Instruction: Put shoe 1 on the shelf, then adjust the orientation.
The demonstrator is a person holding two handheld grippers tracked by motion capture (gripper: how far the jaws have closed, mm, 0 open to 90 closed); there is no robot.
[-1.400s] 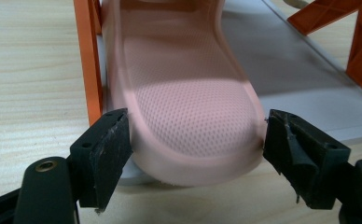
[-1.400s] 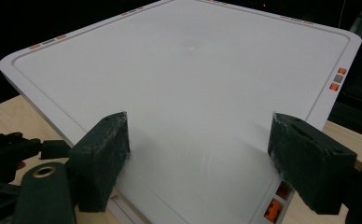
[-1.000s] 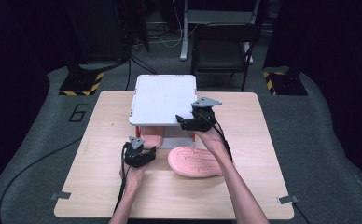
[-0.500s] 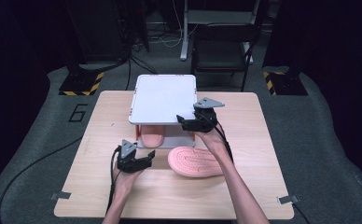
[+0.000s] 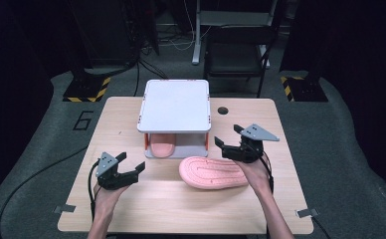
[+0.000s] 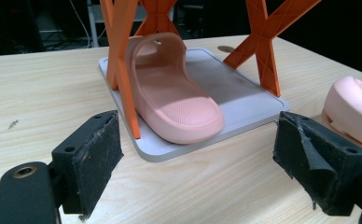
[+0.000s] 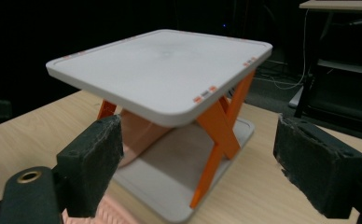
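Your left tongs hovered over the near left part of the desk, jaws wide with nothing between them; they had just been opening. In the left gripper view both pads stood apart, framing bare wood, pointed toward the rack.

Your right tongs sat to the right of the two-tier rack, jaws spread wide and empty, likewise just opened. In the right gripper view they faced the rack's white top shelf and its orange cross legs.

One pink slipper lay on the rack's lower tray, upright, toe toward you, tucked between the orange legs. In the left gripper view its rounded toe nearly reached the tray's near edge.

The second pink slipper lay sole up on the desk, just in front and right of the rack, lengthways across the desk. Your right hand was at its right end; whether it touched the slipper, I couldn't tell. Neither tongs gripped it.
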